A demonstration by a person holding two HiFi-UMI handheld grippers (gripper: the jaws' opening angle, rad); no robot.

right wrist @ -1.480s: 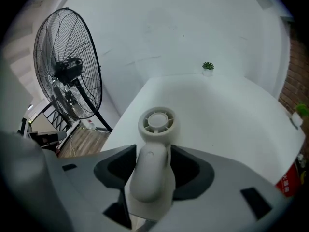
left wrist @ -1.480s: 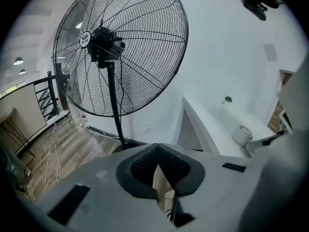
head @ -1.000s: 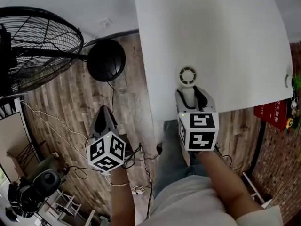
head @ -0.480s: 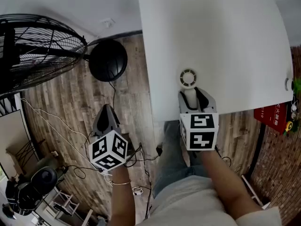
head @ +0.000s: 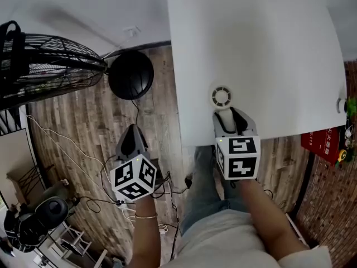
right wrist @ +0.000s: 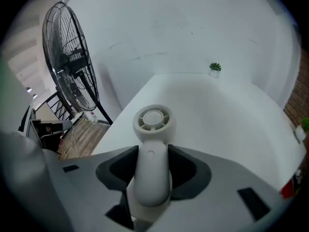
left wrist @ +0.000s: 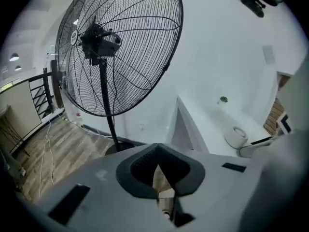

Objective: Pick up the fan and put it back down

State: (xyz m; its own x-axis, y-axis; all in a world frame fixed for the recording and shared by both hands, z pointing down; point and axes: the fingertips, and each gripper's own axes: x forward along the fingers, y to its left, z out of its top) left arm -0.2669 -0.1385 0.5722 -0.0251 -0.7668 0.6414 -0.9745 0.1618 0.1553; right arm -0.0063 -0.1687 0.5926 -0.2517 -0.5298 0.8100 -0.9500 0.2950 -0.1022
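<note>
Fan (head: 221,96), one, clamped in right gripper (head: 228,119) fingers; left gripper (head: 133,132) fingers together, apparently empty.

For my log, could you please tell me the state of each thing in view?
Handheld fan: handle clamped in the right gripper, over the table.
Right gripper: shut on the handheld fan.
Left gripper: shut, empty.
Pedestal fan: upright on the floor.
Potted plant: upright on the table.
</note>
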